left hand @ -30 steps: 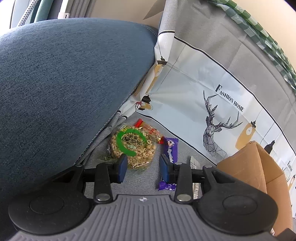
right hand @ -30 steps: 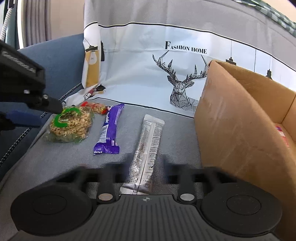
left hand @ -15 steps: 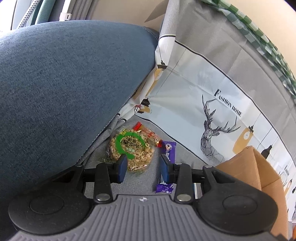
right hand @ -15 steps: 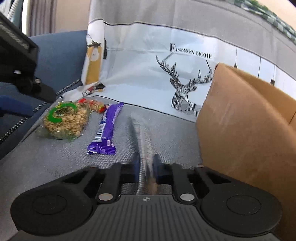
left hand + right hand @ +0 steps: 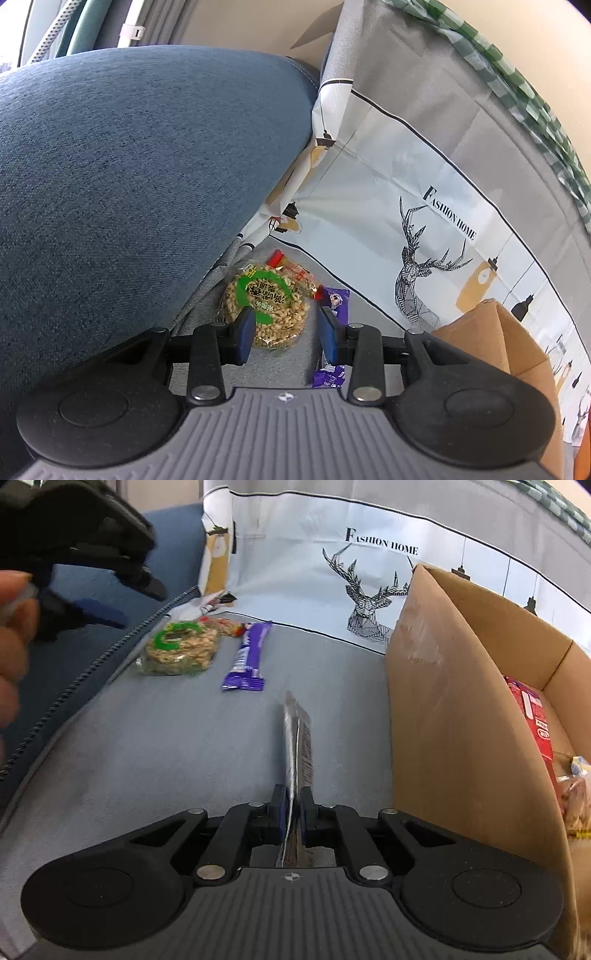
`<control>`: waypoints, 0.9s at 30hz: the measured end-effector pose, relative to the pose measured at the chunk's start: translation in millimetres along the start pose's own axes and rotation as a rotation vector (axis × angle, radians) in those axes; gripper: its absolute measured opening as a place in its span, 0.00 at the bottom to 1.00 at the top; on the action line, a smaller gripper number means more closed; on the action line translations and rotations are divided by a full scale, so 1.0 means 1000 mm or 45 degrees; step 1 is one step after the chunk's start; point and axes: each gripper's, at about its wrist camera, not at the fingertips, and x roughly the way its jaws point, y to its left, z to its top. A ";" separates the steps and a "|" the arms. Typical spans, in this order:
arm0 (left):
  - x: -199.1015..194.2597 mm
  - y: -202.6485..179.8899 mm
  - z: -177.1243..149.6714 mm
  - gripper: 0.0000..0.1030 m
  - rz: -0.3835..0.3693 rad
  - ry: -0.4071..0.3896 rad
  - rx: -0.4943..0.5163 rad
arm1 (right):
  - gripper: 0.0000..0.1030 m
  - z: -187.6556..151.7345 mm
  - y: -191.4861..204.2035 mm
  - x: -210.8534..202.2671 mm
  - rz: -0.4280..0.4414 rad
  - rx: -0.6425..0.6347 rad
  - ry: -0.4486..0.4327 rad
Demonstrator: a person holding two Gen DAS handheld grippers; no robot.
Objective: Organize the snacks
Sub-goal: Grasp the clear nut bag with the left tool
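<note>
A round puffed-grain snack (image 5: 267, 306) with a green ring label lies on the grey sofa seat. Beside it lie a small red-wrapped snack (image 5: 291, 267) and a purple bar (image 5: 338, 299). My left gripper (image 5: 287, 326) hovers open just over the round snack, touching nothing. In the right wrist view, my right gripper (image 5: 291, 808) pinches a long silver snack packet (image 5: 297, 746) on edge, raised off the seat; its jaws are opening slightly with the packet still between the pads. The round snack (image 5: 181, 646) and purple bar (image 5: 249, 657) lie far left, under the left gripper (image 5: 133, 602).
An open cardboard box (image 5: 461, 701) stands right of the held packet, with a red packet (image 5: 535, 716) and other snacks inside. A blue cushion (image 5: 129, 184) crowds the left side. A deer-print cloth (image 5: 369, 590) covers the sofa back. A person's hand (image 5: 11, 646) shows at left.
My right gripper closed on the silver packet, turned it on edge and lifted it off the seat, shifting toward the box. The left gripper stayed over the round snack.
</note>
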 end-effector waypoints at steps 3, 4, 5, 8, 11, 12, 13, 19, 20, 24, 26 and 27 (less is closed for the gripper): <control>0.003 -0.004 -0.002 0.44 0.013 -0.005 0.034 | 0.46 -0.002 0.003 0.003 -0.028 -0.069 -0.104; 0.005 -0.006 -0.004 0.45 0.018 -0.009 0.054 | 0.46 0.000 0.001 0.007 -0.020 -0.072 -0.104; 0.007 -0.008 -0.005 0.48 0.023 -0.013 0.076 | 0.46 0.000 -0.003 0.013 0.003 -0.063 -0.102; 0.018 -0.017 -0.012 0.55 0.062 -0.033 0.170 | 0.46 0.000 -0.012 0.031 0.048 -0.036 -0.029; 0.031 -0.029 -0.019 0.66 0.115 -0.054 0.285 | 0.46 0.000 -0.019 0.037 0.085 0.037 0.003; 0.036 -0.032 -0.020 0.70 0.131 -0.061 0.321 | 0.44 0.000 -0.019 0.036 0.091 0.025 0.000; 0.042 -0.037 -0.021 0.72 0.152 -0.068 0.364 | 0.36 -0.001 -0.019 0.036 0.103 0.014 -0.005; 0.085 -0.051 -0.030 0.80 0.341 -0.072 0.553 | 0.26 -0.003 -0.020 0.033 0.154 0.019 0.009; 0.091 -0.052 -0.032 0.84 0.359 -0.071 0.571 | 0.26 -0.003 -0.020 0.033 0.157 0.017 0.010; 0.111 -0.055 -0.040 0.89 0.441 -0.091 0.666 | 0.26 -0.004 -0.022 0.032 0.168 0.005 0.010; 0.115 -0.054 -0.041 0.87 0.446 -0.103 0.690 | 0.26 -0.004 -0.022 0.033 0.168 0.007 0.011; 0.114 -0.053 -0.041 0.78 0.454 -0.115 0.695 | 0.26 -0.003 -0.023 0.034 0.166 0.007 0.011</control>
